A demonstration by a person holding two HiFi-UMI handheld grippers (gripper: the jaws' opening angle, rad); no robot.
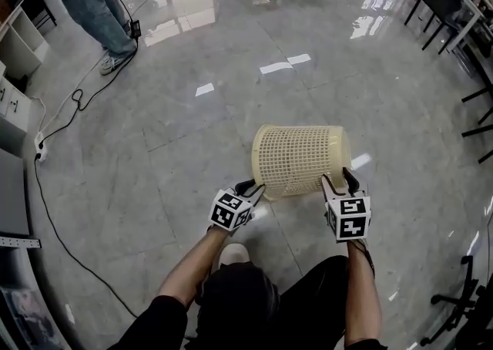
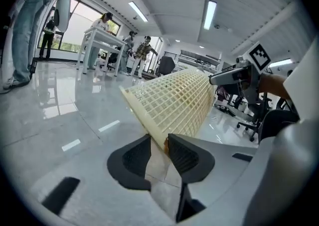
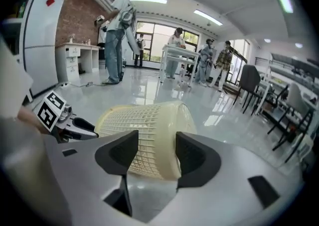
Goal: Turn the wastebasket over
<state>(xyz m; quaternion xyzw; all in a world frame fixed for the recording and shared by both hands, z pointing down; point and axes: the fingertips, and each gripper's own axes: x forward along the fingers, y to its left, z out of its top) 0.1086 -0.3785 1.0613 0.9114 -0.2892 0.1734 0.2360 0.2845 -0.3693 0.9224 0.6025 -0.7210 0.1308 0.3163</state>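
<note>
Wastebasket (image 1: 299, 159) rim: pinched tight between the jaws of left gripper (image 2: 159, 143), mesh wall rising away from them.
Right gripper (image 3: 157, 145): jaws spread, basket's closed end just ahead between them; contact unclear.
Basket position: on its side, low over the glossy floor (image 1: 192, 132), mouth to the left.
Doing it well: firm rim pinch, close on the base edge before rotating, swing both ends together.
Beyond: person (image 1: 96, 1) standing well apart.

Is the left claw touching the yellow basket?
Touching. The left gripper view shows the left claw shut on the rim of the wastebasket, with the lattice edge pinched between its jaws.
</note>
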